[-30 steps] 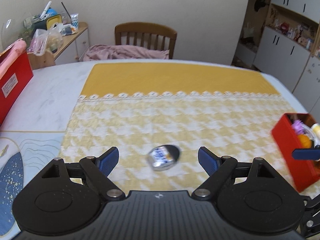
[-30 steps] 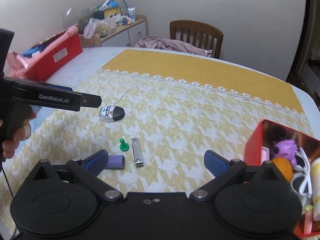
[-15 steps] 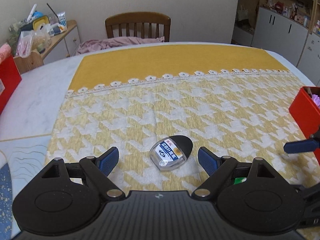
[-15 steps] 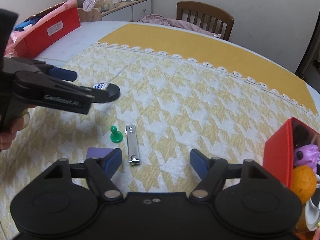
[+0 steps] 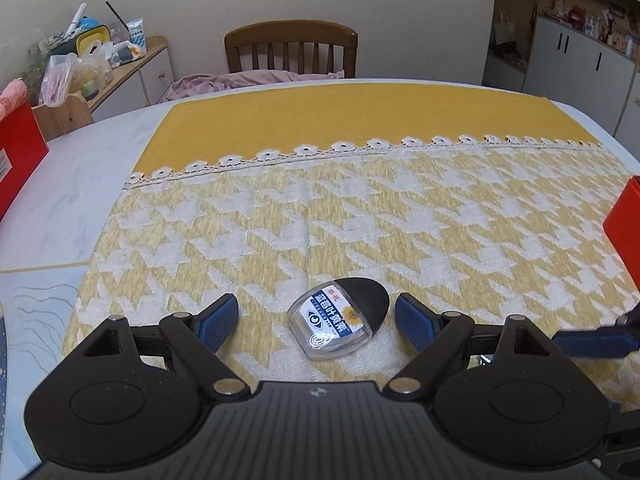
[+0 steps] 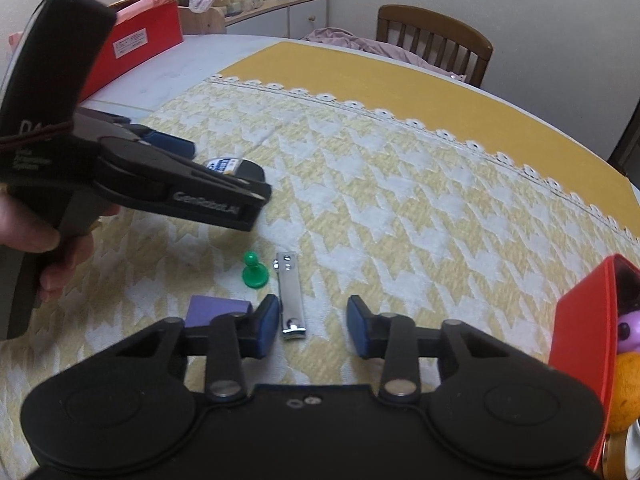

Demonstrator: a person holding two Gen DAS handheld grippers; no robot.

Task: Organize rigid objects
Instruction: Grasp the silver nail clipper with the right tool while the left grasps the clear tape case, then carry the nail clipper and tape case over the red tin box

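We've got the small clear case (image 5: 338,324) with the blue-and-white label and black cap lying flat on the yellow houndstooth tablecloth (image 5: 360,216), sitting right between the blue pads of our left gripper (image 5: 316,320), which is spread wide with neither pad touching it. From the right wrist camera we see that same case (image 6: 234,168) half hidden behind the left gripper (image 6: 192,168), far and to the left.

Over on the right side, our right gripper (image 6: 312,326) is open too, its fingers parted over the near end of the nail clipper (image 6: 291,296), which lies lengthwise on the cloth, closer to the left pad than the right. Just left of the clipper stands a green pawn-shaped peg (image 6: 253,270), upright, and nearer to us a purple block (image 6: 214,310) sits partly behind the left finger.

At the right edge there's the red bin (image 6: 584,344), with a purple toy (image 6: 628,332) and an orange ball (image 6: 626,392) showing inside. Far across the table we see a wooden chair (image 5: 291,46) with pink fabric draped on its seat, a red box (image 6: 136,46) at the far left, and a cluttered side cabinet (image 5: 132,68) beyond it
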